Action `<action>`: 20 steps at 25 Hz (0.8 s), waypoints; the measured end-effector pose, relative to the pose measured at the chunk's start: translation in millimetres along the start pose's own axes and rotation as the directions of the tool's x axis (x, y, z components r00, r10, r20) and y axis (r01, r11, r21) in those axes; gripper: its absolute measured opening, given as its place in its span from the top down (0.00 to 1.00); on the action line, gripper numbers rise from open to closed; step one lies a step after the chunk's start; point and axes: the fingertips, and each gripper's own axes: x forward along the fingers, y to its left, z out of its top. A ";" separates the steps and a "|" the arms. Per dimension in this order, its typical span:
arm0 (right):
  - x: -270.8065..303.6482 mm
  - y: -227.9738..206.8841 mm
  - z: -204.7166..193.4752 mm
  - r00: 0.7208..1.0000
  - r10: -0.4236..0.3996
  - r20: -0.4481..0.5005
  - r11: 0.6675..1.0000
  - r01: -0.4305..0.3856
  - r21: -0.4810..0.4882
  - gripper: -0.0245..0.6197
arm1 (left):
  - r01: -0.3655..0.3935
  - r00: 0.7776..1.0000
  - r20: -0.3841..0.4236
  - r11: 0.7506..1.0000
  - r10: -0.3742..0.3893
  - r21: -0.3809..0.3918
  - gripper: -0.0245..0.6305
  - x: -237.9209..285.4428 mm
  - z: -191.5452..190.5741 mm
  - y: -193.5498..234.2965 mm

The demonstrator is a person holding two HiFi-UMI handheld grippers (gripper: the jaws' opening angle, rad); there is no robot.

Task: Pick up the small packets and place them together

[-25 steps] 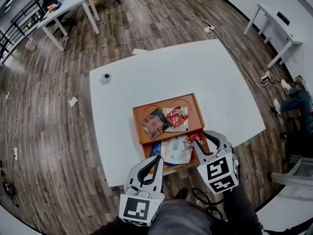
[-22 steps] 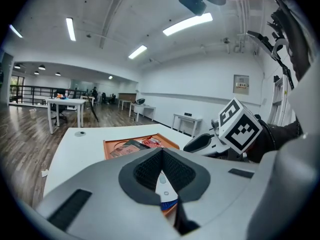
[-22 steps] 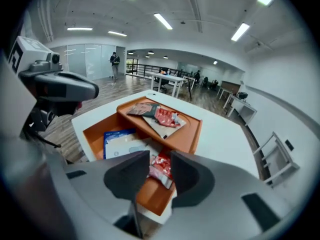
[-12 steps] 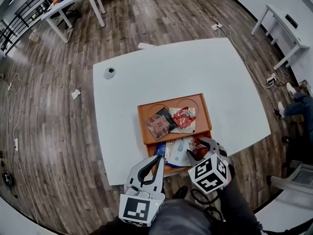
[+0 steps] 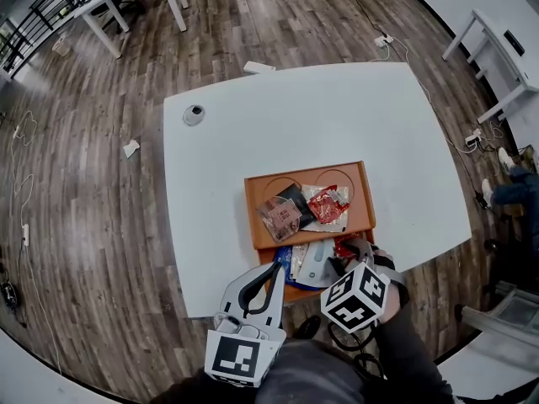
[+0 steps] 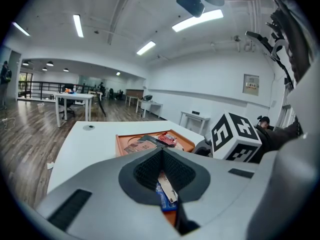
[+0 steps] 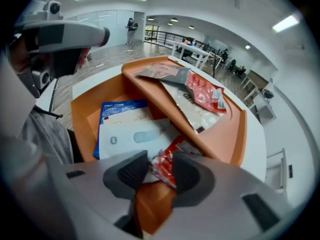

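Right gripper (image 7: 160, 170) jaws, just opening, straddle a red packet (image 7: 171, 153) without pinching it in the tray's (image 7: 239, 134) near well, other packets (image 7: 200, 91) lying scattered beyond them; left gripper (image 6: 161, 151) jaws clenched, empty; gathering seemingly barely begun.

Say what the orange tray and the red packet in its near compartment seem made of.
Tray: likely moulded plastic, matte; uniform orange, smooth rounded walls. Red packet: likely thin plastic film, glossy; it crinkles and catches light.

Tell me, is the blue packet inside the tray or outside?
Inside. The blue packet lies in the orange tray, near compartment, under white packets.
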 end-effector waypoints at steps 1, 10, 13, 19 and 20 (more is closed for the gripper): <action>1.0 3.6 0.7 1.000 0.005 0.000 1.000 -0.005 -0.014 0.79 | -0.001 1.000 0.000 1.000 0.001 -0.001 0.96 -0.3 0.1 0.8; -11.2 9.6 10.0 0.994 -0.026 0.107 1.000 0.027 -0.007 0.95 | 0.002 1.000 0.018 1.000 -0.002 0.015 0.96 -9.8 -1.9 0.7; -28.3 18.8 17.5 0.988 -0.023 0.155 1.000 0.025 -0.012 0.95 | 0.011 0.999 0.035 1.000 -0.012 0.029 0.96 -16.1 3.4 -6.9; -72.7 27.7 29.7 0.962 -0.057 0.268 0.998 0.058 0.005 0.95 | 0.019 0.997 0.075 0.997 -0.024 0.068 0.96 -33.0 14.0 -27.1; -80.8 28.0 31.3 0.956 -0.065 0.288 0.998 0.065 0.010 0.95 | 0.017 0.996 0.082 0.997 -0.023 0.076 0.96 -36.2 15.2 -30.3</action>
